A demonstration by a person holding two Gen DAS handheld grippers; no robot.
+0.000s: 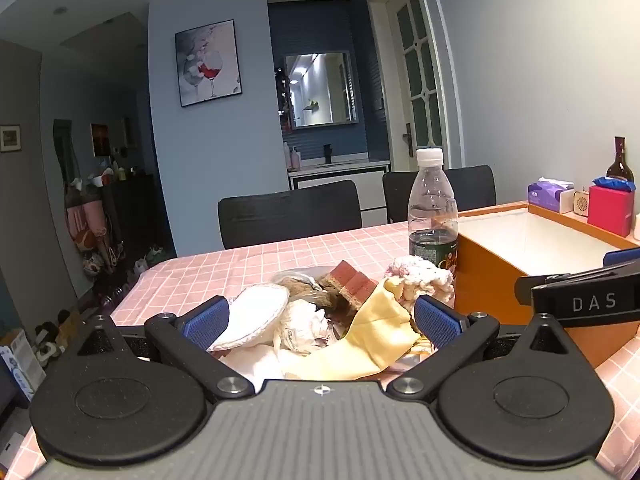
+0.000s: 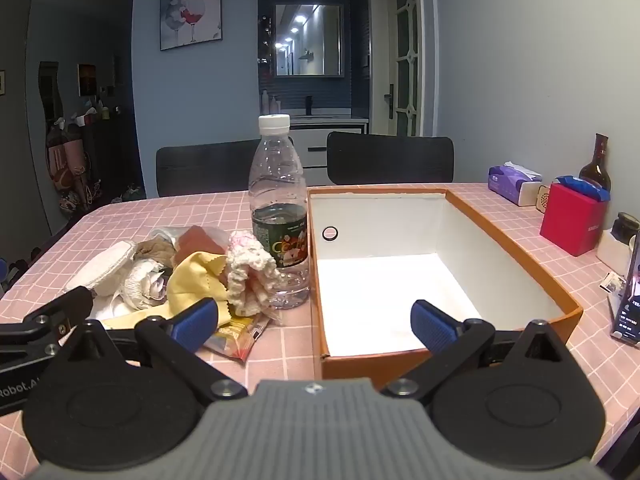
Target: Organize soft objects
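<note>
Table [image 2: 500,216]: pink grid-print cloth, matt; box [image 2: 520,260] looks like cardboard, orange matt outside, smooth white inside with a small black ring on the far wall. Bottle [image 2: 278,216]: clear glossy plastic, ribbed white cap, shiny green printed label; soft pile = yellow cloth [image 2: 196,284] smooth-woven with pinked edge, knitted piece [image 2: 250,276] chunky white/pink yarn, round pad [image 2: 104,268] white and quilted, crumpled tissue [image 2: 142,284] papery, snack wrapper [image 2: 236,336] glossy foil. Left gripper [image 1: 320,320] and right gripper [image 2: 316,322]: matt black grainy plastic arms, ribbed blue rubbery pads [image 2: 434,326], bright metal pivot screws, grey ridged body.
</note>
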